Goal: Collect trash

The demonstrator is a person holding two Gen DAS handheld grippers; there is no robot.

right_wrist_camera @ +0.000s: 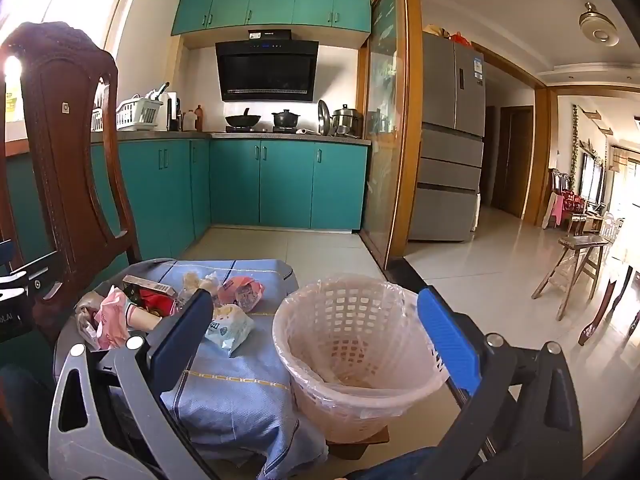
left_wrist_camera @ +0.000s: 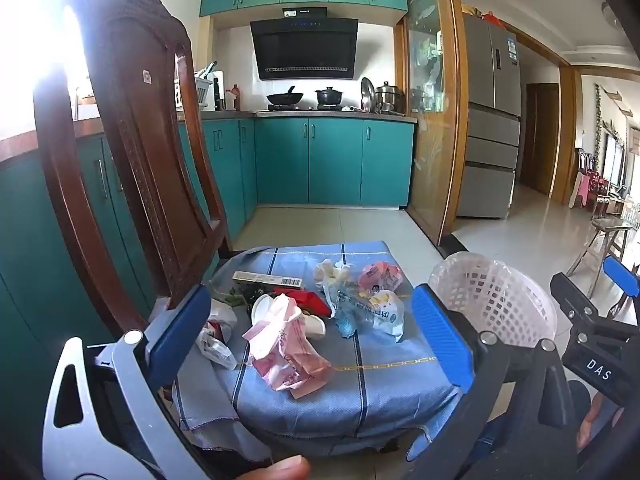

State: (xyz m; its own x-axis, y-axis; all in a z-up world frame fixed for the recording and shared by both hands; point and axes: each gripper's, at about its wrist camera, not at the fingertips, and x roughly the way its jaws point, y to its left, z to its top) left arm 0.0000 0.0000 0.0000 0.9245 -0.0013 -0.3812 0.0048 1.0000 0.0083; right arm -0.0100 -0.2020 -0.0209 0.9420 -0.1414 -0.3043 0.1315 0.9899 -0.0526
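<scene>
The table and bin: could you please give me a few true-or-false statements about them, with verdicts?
1. The bin holds several wrappers. False: only its clear liner shows inside.
2. A blue cloth covers the table. True.
3. The left hand-held gripper is shut on the pink wrapper. False: it is open and holds nothing.
4. The bin stands right of the table. True.
5. The right hand-held gripper is open. True.

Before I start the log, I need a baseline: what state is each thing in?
Left gripper: open, empty.
Right gripper: open, empty.
Lined wastebasket: upright, apparently empty.
Pink wrapper: crumpled, on the blue cloth.
White-and-yellow wrapper: crumpled, on the cloth.
Flat box: lying flat.
</scene>
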